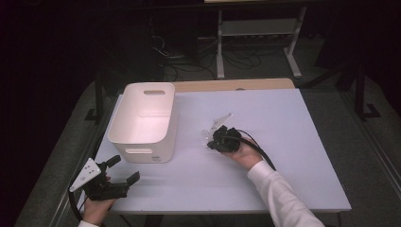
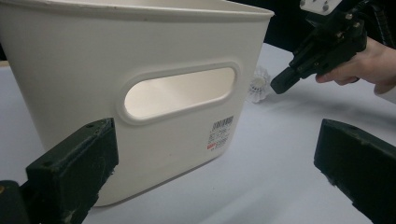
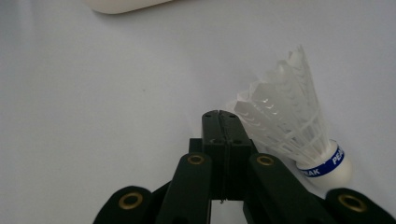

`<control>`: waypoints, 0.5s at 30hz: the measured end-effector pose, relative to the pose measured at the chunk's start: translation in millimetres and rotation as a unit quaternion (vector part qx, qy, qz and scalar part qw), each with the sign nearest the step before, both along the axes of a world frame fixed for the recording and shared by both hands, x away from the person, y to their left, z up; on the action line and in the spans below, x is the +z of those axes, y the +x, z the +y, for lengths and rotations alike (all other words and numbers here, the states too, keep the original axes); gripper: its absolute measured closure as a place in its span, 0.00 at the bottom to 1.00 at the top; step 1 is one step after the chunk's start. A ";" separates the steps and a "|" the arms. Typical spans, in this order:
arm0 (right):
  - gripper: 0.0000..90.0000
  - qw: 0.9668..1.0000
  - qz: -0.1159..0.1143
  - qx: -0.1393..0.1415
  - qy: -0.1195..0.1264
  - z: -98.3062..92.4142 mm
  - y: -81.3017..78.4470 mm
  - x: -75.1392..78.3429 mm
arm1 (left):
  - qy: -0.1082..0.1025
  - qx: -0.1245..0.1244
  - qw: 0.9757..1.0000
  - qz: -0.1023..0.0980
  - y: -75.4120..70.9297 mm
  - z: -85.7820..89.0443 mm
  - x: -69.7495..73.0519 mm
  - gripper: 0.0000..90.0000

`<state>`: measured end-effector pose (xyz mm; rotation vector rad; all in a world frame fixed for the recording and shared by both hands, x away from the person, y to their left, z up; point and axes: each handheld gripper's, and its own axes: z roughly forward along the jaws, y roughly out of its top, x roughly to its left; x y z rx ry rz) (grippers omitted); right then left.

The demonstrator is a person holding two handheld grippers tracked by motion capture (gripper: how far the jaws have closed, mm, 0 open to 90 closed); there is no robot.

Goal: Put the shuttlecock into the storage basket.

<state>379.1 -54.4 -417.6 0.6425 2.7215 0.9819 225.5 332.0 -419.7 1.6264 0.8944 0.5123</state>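
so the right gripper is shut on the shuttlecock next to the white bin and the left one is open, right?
Not quite. The right gripper is shut, but on nothing: in the right gripper view its jaws meet with no gap and the shuttlecock lies on the table beside them. It does lie near the white bin, and the left gripper is open.

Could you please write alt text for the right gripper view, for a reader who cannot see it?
The right gripper has its two black jaws shut together, nothing between them, over a pale table. A white shuttlecock with a blue band lies on its side just to the right of them. A white bin's corner shows at the top edge.
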 end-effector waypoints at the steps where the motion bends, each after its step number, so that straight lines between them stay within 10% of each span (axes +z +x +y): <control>1: 0.98 1.000 0.001 -0.003 0.000 0.5 1.8 -0.2 | 0.000 0.000 1.000 0.000 0.0 -0.1 0.0 0.00; 15: 0.98 1.000 -0.002 -0.018 -0.001 5.0 13.4 0.4 | -0.004 -0.002 1.000 -0.001 -0.3 -0.3 0.3 0.00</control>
